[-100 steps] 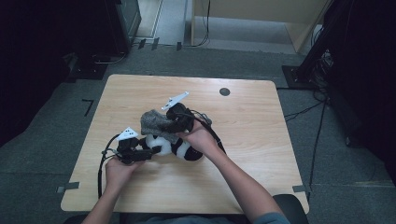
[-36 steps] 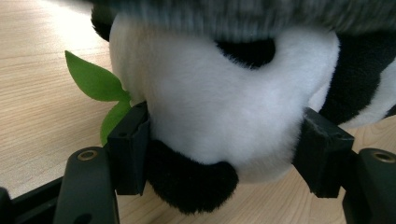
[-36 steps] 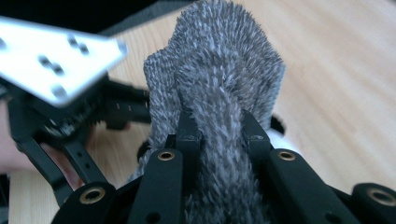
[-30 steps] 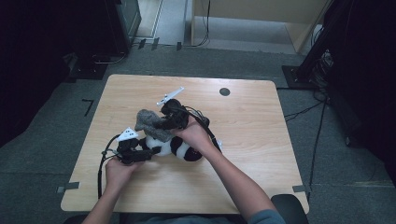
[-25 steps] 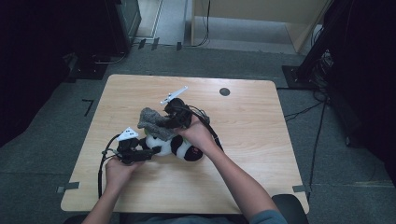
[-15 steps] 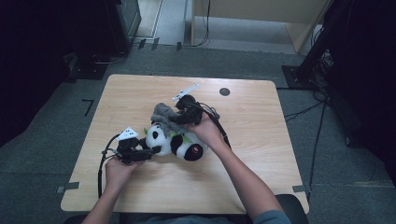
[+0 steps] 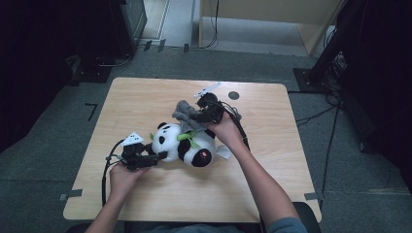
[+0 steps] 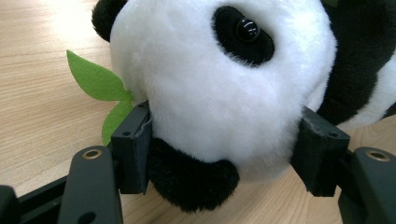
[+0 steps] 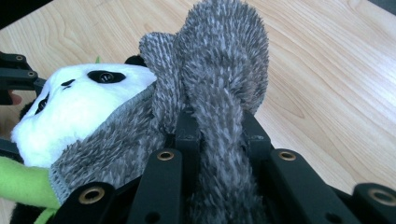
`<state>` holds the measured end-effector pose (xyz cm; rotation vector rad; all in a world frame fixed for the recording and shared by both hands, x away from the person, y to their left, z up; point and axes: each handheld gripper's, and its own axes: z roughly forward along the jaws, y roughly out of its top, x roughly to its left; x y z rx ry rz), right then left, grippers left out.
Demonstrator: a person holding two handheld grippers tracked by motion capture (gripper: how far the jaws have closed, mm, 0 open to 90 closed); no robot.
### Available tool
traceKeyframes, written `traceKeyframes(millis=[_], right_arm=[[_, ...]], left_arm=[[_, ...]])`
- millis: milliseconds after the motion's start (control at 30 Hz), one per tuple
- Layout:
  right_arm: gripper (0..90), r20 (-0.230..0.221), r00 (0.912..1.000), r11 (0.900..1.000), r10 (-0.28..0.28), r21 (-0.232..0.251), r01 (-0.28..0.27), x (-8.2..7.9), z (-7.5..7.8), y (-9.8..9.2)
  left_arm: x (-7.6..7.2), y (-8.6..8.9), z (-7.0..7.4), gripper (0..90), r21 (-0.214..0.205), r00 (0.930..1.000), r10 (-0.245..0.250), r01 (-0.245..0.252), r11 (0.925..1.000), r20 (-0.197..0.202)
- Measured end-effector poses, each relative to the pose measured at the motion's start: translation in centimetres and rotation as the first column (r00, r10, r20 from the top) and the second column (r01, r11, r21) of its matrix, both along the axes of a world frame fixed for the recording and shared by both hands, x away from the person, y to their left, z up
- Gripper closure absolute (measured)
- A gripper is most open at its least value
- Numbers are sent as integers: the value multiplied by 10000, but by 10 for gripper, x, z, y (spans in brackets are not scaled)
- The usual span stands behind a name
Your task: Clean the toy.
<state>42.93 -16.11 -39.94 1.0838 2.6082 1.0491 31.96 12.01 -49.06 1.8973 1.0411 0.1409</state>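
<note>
Clamping the panda's head (image 8: 219, 88), the left gripper (image 8: 219, 154) hides its muzzle; the right gripper (image 9: 217, 140) pinches grey cloth (image 9: 224, 79), its end cut off.

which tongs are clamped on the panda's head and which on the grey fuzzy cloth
The left tongs squeeze the panda by its head; the right tongs pinch the grey fuzzy cloth, which drapes over the panda.

grey cloth (image 9: 219, 84) hides the panda (image 9: 79, 107) body in the right gripper view.
</note>
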Motion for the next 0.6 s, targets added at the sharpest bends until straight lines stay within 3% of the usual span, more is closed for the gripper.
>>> traceKeyframes(millis=[300,433,600], right_arm=[[756,46,9977,9975,-671,-216,672,8,4,-19],[763,470,9967,9965,-663,540,637,3,18,-24],[762,915,9940,9954,-592,799,520,-4,40,-25]], left_arm=[[0,0,-1,320,13,10000,-9,9,10000,22],[0,0,-1,320,29,10000,-17,16,10000,26],[0,0,-1,319,56,10000,-40,40,10000,51]])
